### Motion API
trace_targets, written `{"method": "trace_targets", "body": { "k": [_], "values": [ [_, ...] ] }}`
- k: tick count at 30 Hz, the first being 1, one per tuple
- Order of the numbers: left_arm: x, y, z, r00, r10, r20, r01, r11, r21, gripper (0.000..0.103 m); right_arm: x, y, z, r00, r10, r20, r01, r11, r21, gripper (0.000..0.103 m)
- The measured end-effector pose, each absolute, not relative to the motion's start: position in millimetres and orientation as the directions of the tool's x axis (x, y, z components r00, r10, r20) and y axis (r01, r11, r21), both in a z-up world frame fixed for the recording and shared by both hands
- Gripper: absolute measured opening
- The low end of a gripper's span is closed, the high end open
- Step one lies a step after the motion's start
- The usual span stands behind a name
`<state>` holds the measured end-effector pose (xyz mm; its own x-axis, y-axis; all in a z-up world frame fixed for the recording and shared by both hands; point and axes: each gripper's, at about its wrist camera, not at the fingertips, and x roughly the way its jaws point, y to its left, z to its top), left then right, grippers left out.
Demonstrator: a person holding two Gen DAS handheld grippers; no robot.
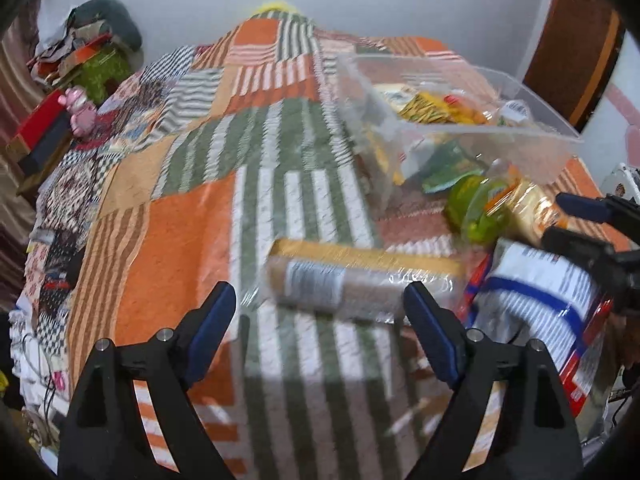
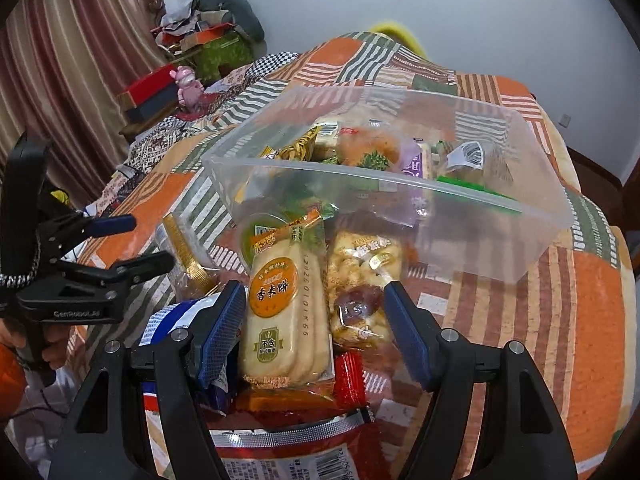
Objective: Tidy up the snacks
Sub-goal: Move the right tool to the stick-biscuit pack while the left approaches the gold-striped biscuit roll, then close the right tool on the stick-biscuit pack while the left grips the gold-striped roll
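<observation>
A clear plastic bin (image 2: 532, 216) with several snack packs in it stands on the patchwork quilt; it also shows in the left wrist view (image 1: 520, 136). My right gripper (image 2: 316, 332) is open, its jaws on either side of a rice cracker pack (image 2: 284, 312) and a pastry pack (image 2: 360, 280) lying in front of the bin. My left gripper (image 1: 320, 320) is open and empty just short of a long wrapped biscuit pack (image 1: 360, 276). A blue and white bag (image 1: 548, 304) lies to its right. A green jelly cup (image 1: 476, 208) sits near the bin.
The quilt (image 1: 168, 248) covers the bed. Boxes and a pink toy (image 1: 82, 110) stand at the far left by a curtain. A red foil bag (image 2: 288, 452) lies under my right gripper. The left gripper shows in the right wrist view (image 2: 120, 244).
</observation>
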<state>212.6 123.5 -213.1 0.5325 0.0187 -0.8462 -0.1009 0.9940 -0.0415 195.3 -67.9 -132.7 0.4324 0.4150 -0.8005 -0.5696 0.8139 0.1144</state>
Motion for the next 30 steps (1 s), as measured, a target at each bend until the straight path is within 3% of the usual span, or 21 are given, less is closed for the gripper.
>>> {"method": "trace_targets", "body": {
  "k": [9,14,22,28,30],
  "values": [
    [237,113,-200,0.563,-0.008,-0.827,-0.156,0.981,-0.116,0.087,193,-69,-135,0.435,0.414,-0.799,-0.574,0.812,0.108,0.068],
    [246,89,-213,0.565,0.071,-0.822,-0.102,0.995,0.015,0.088,190,-68,-137,0.433,0.402,-0.807,-0.596,0.799,0.078,0.069],
    [217,116,-223,0.518,0.094,-0.851,-0.103,0.994,0.047,0.087,191,-71,-137,0.429,0.401,-0.809,-0.602,0.795,0.075,0.067],
    [192,138,-243,0.456,0.102,-0.884,-0.129,0.99,0.048,0.087,184,-79,-134,0.436,0.408,-0.803,-0.598,0.797,0.08,0.053],
    [189,140,-242,0.467,0.1,-0.879,-0.142,0.989,0.038,0.087,184,-81,-133,0.428,0.419,-0.801,-0.6,0.794,0.094,0.041]
  ]
}}
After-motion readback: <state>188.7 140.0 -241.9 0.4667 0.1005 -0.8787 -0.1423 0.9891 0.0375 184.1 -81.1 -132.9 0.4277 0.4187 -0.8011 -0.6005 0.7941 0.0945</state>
